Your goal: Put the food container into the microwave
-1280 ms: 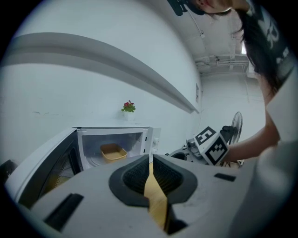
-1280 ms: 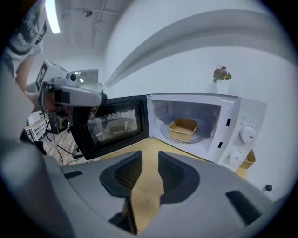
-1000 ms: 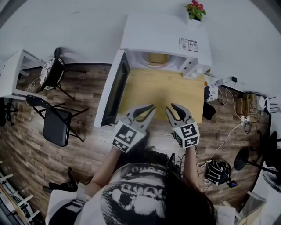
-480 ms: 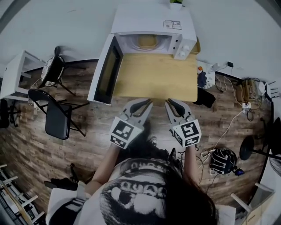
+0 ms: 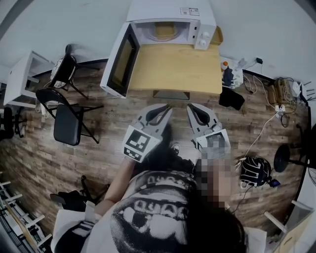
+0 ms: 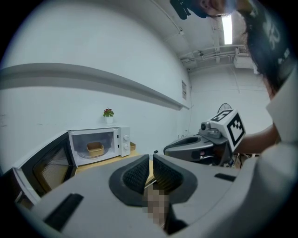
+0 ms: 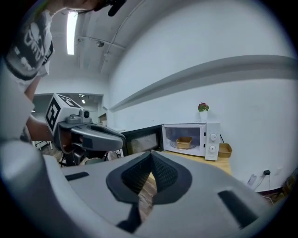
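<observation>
A white microwave point(image 5: 168, 9) stands at the far end of a wooden table point(image 5: 177, 71), its door point(image 5: 118, 59) swung wide open to the left. Inside on the turntable sits the tan food container point(image 5: 165, 30), also visible in the left gripper view point(image 6: 95, 149) and the right gripper view point(image 7: 184, 141). My left gripper point(image 5: 164, 110) and right gripper point(image 5: 190, 109) hover side by side over the wood floor, well short of the table's near edge. Each is shut with nothing between its fingers, as both gripper views show point(image 6: 151, 160) point(image 7: 151, 158).
A second tan container point(image 5: 217, 35) sits to the right of the microwave, and a small plant point(image 6: 108, 113) stands on top. Two black chairs point(image 5: 69, 123) point(image 5: 63, 71) and a white desk point(image 5: 22, 74) stand left. Bags and cables point(image 5: 256, 170) litter the floor on the right.
Both grippers have drawn back from the table and now hang over the floor; the table and microwave sit farther off. Both stay shut and empty, and the microwave door stays open.
</observation>
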